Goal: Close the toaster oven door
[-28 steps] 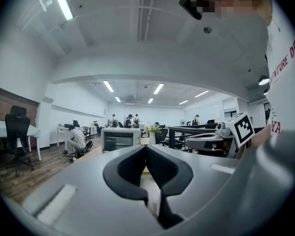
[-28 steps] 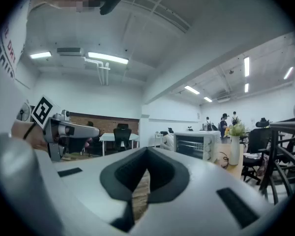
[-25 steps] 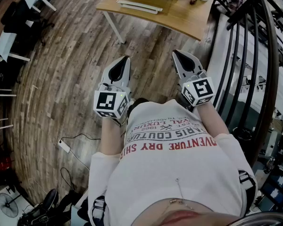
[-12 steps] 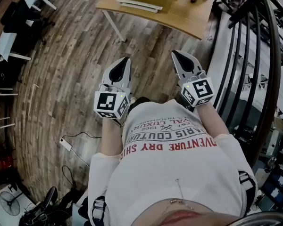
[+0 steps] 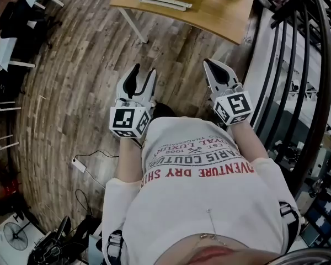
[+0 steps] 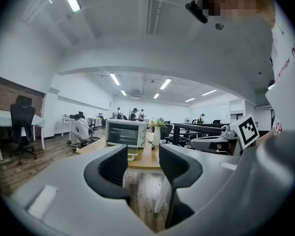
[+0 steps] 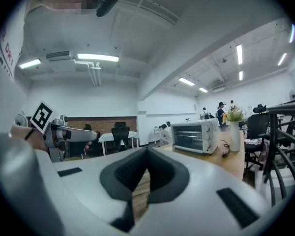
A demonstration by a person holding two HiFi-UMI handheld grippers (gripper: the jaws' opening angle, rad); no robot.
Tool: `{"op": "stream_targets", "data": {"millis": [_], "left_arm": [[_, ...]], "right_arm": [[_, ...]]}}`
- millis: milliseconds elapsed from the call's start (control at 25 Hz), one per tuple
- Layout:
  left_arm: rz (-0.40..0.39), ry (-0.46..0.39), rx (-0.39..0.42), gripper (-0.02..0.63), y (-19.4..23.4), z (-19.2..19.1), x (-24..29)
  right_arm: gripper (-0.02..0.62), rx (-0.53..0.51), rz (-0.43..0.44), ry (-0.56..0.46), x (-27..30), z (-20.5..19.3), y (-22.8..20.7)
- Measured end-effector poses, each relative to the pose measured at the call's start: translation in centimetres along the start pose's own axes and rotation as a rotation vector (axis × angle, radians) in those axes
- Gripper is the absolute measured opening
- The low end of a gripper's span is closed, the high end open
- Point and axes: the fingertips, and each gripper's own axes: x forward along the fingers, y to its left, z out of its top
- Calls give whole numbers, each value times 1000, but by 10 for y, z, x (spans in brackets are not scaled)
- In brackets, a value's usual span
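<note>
Just spread the left gripper (image 5: 142, 70) wide, nothing between the jaws; right gripper (image 5: 211, 64) clenched, empty. Probably readying to reach: toaster oven (image 6: 125, 133) well apart on the wooden table (image 5: 220, 18), upper frame, door (image 5: 161, 2) apparently down. Legible on shirt (image 5: 204, 170): "DRY", "COUTUR".

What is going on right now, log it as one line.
left hand-held gripper: jaws just opened, nothing between | right hand-held gripper: shut, empty | toaster oven: on table, untouched
</note>
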Motion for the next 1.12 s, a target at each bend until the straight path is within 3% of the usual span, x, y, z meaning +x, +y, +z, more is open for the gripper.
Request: {"op": "stream_targets", "data": {"millis": [200,480,920,1120], "left_arm": [[-5,4,-30,184,26,-6,12],[-72,21,-1,184,90,-6,52],[-209,87,-1,184,263,14,137],[-299,130,9,184,318,20,175]], "right_arm": [[-14,-8,-9,32,24,-7,1],[-14,-15,-64,55,94,-8,-2],[-14,24,-233,95,258,6,-1],[-14,59,-339,97,315,9,-13]]}}
